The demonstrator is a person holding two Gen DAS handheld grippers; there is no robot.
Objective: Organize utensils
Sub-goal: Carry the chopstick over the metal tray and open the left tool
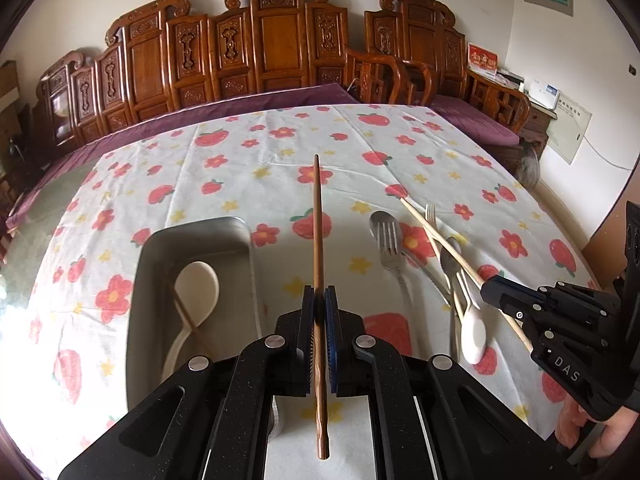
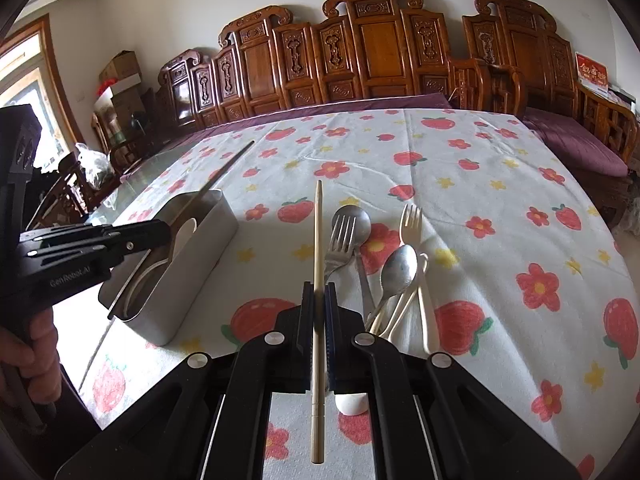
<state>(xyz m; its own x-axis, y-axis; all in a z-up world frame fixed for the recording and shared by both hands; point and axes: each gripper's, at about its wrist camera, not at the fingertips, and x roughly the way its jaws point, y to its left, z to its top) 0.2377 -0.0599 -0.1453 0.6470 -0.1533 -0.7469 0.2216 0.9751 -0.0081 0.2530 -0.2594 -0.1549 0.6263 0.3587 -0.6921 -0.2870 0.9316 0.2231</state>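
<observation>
Left gripper (image 1: 319, 300) clamped on brown chopstick (image 1: 318, 220); right gripper (image 2: 319, 296) clamped on pale chopstick (image 2: 318, 248). Transfer step; metal tray (image 1: 200, 232) lies left-forward. Next: lower each inside, release.

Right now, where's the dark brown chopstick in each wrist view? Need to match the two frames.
Left wrist view: the dark brown chopstick runs up the centre, clamped between the left gripper fingers.
Right wrist view: it sits at left, angled up-right from the left gripper, above the metal box.
Shared landmark: metal box holding a white spoon.
</observation>
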